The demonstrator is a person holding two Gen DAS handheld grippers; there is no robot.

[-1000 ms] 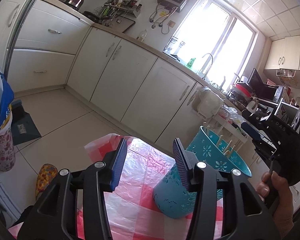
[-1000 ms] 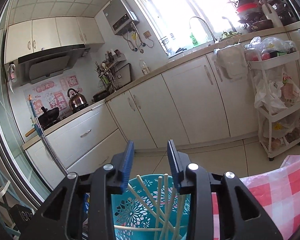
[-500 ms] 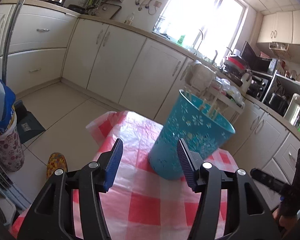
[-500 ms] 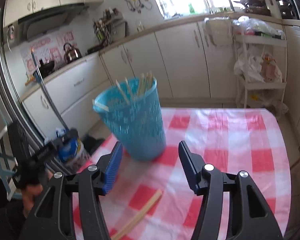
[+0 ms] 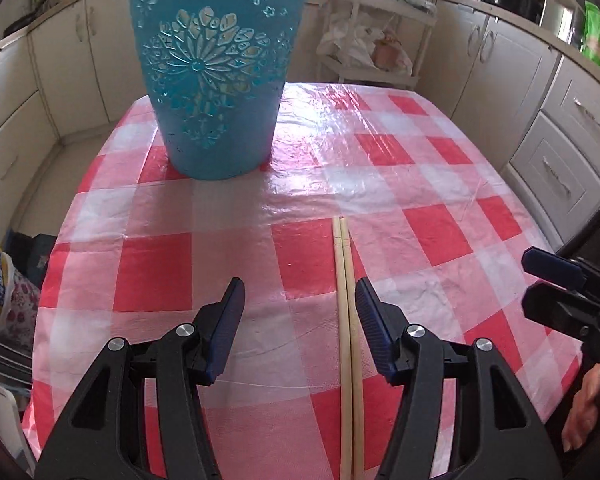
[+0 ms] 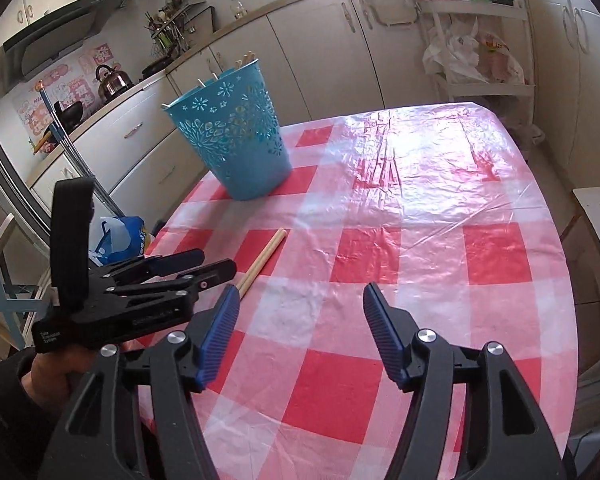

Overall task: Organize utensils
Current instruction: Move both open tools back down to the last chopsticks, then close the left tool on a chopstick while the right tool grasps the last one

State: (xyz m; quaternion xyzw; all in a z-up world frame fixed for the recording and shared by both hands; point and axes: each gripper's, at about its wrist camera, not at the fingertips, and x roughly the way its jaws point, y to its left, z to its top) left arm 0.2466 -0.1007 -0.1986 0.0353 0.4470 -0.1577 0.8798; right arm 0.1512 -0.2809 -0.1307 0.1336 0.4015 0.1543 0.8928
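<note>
A: Red-and-white checked tablecloth (image 5: 432,236) fills your view now; half a second ago you looked at the cabinets. The blue basket (image 5: 216,80) stands upright at the far side with sticks inside.

B: And my claws?

A: Your left gripper (image 5: 300,328) has just been opening and holds nothing; the 2 chopsticks (image 5: 346,300) lie flat between its pads, untouched. Your right gripper (image 6: 300,336) has also just been opening, empty, above bare cloth. I think the pickup comes next.
</note>
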